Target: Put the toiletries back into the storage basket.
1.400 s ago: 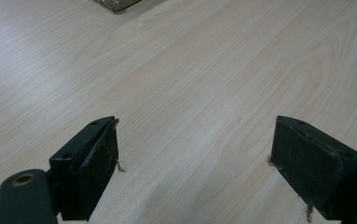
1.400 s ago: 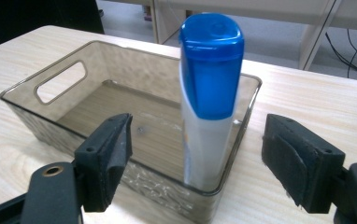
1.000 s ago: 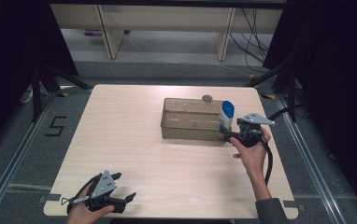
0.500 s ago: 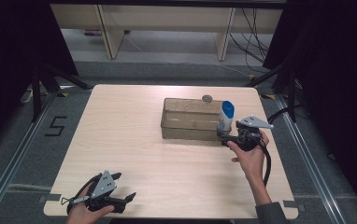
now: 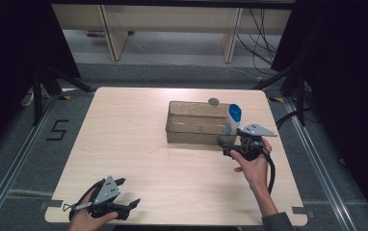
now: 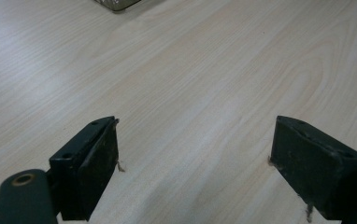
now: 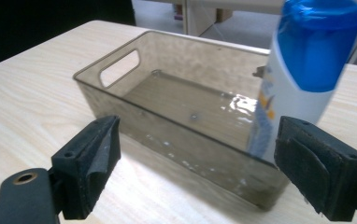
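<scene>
- Pale wood-grain table (image 5: 138,144) stands on a grey floor with dark curtains at both sides and shelving legs behind.
- A clear smoky plastic bin (image 5: 196,126) sits right of the table's middle; a small round grey thing (image 5: 214,101) lies just beyond its far wall, too small to identify.
- A white bottle with a blue cap (image 5: 232,119) stands upright at the bin's right end; in the right gripper view the bottle (image 7: 303,79) appears to stand inside, against the near wall, seen partly through the plastic.
- The right claw (image 5: 224,143) hovers just in front of the bin's near right corner, jaws wide apart and holding nothing; the bin (image 7: 181,107) and bottle lie ahead between them.
- The left claw (image 5: 133,204) rests near the table's front left edge, well apart from the bin, jaws spread over bare wood and empty.
- Judged step: a reach for the bottle, or a release just made; I cannot tell which.
- To grasp well, lift the right claw above the bin's rim, bring the jaws to either side of the white body below the cap, and close squarely so the tall bottle does not tip.
- Avoid nudging the bin's wall; the light bin would likely slide.
</scene>
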A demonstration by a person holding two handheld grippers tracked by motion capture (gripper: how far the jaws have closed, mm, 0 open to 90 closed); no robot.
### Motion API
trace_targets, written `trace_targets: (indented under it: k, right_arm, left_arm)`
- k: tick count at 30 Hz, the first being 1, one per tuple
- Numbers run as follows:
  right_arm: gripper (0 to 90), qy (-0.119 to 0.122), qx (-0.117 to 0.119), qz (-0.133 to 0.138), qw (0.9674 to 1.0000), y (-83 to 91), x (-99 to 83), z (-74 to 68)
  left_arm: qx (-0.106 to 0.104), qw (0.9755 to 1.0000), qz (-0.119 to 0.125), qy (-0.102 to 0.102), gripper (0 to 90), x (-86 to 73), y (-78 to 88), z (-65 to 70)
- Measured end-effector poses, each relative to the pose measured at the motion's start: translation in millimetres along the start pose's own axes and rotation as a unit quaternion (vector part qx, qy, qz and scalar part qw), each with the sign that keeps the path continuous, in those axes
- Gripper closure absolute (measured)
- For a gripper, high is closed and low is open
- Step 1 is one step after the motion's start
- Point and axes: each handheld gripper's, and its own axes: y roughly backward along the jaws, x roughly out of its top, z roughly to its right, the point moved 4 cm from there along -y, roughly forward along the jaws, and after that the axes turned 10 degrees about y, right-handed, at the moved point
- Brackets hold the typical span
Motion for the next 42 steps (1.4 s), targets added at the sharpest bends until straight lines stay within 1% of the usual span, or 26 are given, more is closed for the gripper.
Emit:
trace_targets:
  k: [1,2,3,4,5,6,7,8,10,12,13,15,16,20,22,23,26,27,28,31,32,34,35,36,37,42]
  right_arm:
    - [15.7,0.007,-0.001,0.001,1.0,-0.4,-0.1,-1.1]
    - [15.7,-0.002,0.01,-0.001,0.9999,-0.3,0.2,-5.0]
    - [15.7,0.012,0.003,0.005,0.9999,0.1,0.6,-4.6]
    - [15.7,0.004,0.012,0.004,0.9999,-0.2,0.5,-7.9]
    - [15.7,0.01,0.015,0.007,0.9998,0.3,0.9,-9.1]
    - [15.7,0.007,0.019,0.005,0.9998,0.3,0.5,-11.9]
    - [15.7,0.021,0.014,0.012,0.9996,0.2,0.6,-11.6]
    - [15.7,0.006,0.022,0.006,0.9997,1.0,0.0,-15.7]
    - [15.7,0.004,0.027,0.01,0.9996,1.0,-0.5,-19.1]
    - [15.7,0.021,0.027,0.013,0.9993,1.7,-0.8,-19.0]
    - [15.7,0.013,0.033,0.01,0.9993,1.9,-1.2,-21.1]
    - [15.7,0.009,0.039,0.011,0.9991,2.2,-2.6,-25.0]
    - [15.7,0.018,0.037,0.013,0.9991,2.2,-2.9,-24.9]
    - [15.7,0.007,0.048,0.008,0.9988,3.5,-4.4,-31.2]
    - [15.7,0.022,0.049,0.009,0.9985,3.2,-5.3,-31.7]
    - [15.7,0.008,0.052,0.01,0.9986,3.3,-6.0,-35.1]
    - [15.7,0.028,0.055,0.008,0.9981,3.9,-8.0,-35.8]
    - [15.7,0.018,0.052,0.008,0.9985,3.7,-9.1,-38.3]
    - [15.7,0.032,0.056,0.008,0.9979,3.5,-9.6,-37.3]
    - [15.7,0.015,0.066,0.01,0.9977,3.8,-11.4,-43.5]
    - [15.7,0.03,0.063,0.007,0.9975,4.5,-11.9,-42.0]
    - [15.7,0.023,0.064,0.014,0.9976,4.2,-12.9,-45.2]
    - [15.7,0.038,0.064,0.01,0.9971,4.8,-13.7,-43.9]
    - [15.7,0.03,0.074,0.012,0.9967,4.0,-14.4,-47.0]
    - [15.7,0.037,0.067,0.009,0.997,5.1,-15.3,-46.7]
    - [15.7,0.033,0.075,-0.001,0.9966,4.7,-20.0,-52.3]
  left_arm:
    - [-0.003,1.0,0.003,0.0,14.9,0.3,-0.7,-0.3]
    - [-0.011,0.9996,0.02,0.018,14.8,0.9,-2.4,2.8]
    - [-0.011,0.9996,0.02,0.018,14.9,0.8,-2.3,2.8]
    - [-0.003,1.0,0.003,0.0,14.9,0.2,-0.6,-0.3]
    - [-0.006,0.9998,0.013,0.014,14.9,0.4,-1.5,1.9]
    - [-0.004,0.9999,0.01,0.011,14.9,0.3,-1.2,1.3]
    - [-0.007,0.9999,0.01,0.011,14.9,0.4,-1.4,1.3]
    - [0.0,1.0,0.001,0.0,14.8,0.1,-0.1,0.0]
    - [0.0,1.0,0.0,0.0,14.9,0.1,-0.1,0.1]
    - [-0.003,0.9999,0.01,0.012,14.9,0.5,-1.1,1.6]
    - [-0.002,1.0,0.004,0.001,14.9,0.2,-0.7,-0.2]
    - [-0.006,0.9998,0.017,0.013,14.8,0.3,-2.6,1.4]
    - [-0.002,0.9998,0.015,0.012,14.9,0.4,-2.3,1.2]
    - [-0.002,0.9999,0.013,0.01,14.9,0.1,-2.3,1.4]
    - [-0.007,0.9998,0.012,0.014,14.8,0.5,-1.4,1.8]
    - [-0.007,0.9997,0.014,0.017,14.9,0.4,-1.5,2.4]
    - [-0.006,0.9999,0.01,0.011,14.9,0.4,-1.6,0.9]
    - [-0.005,0.9998,0.013,0.015,14.9,0.5,-1.3,2.1]
    - [-0.009,0.9997,0.016,0.018,14.8,0.5,-1.9,2.7]
    - [-0.008,0.9997,0.015,0.016,14.9,0.7,-1.7,1.9]
    - [-0.007,0.9997,0.016,0.019,14.8,0.7,-1.7,2.5]
    - [-0.007,0.9997,0.015,0.017,14.9,0.3,-1.6,2.3]
    - [-0.007,0.9997,0.014,0.016,14.9,0.5,-1.6,1.9]
    - [-0.007,0.9997,0.015,0.017,14.8,0.7,-1.7,1.9]
    - [-0.007,0.9997,0.015,0.017,14.9,0.6,-1.6,2.1]
    - [-0.008,0.9997,0.017,0.017,14.8,0.7,-1.9,2.5]
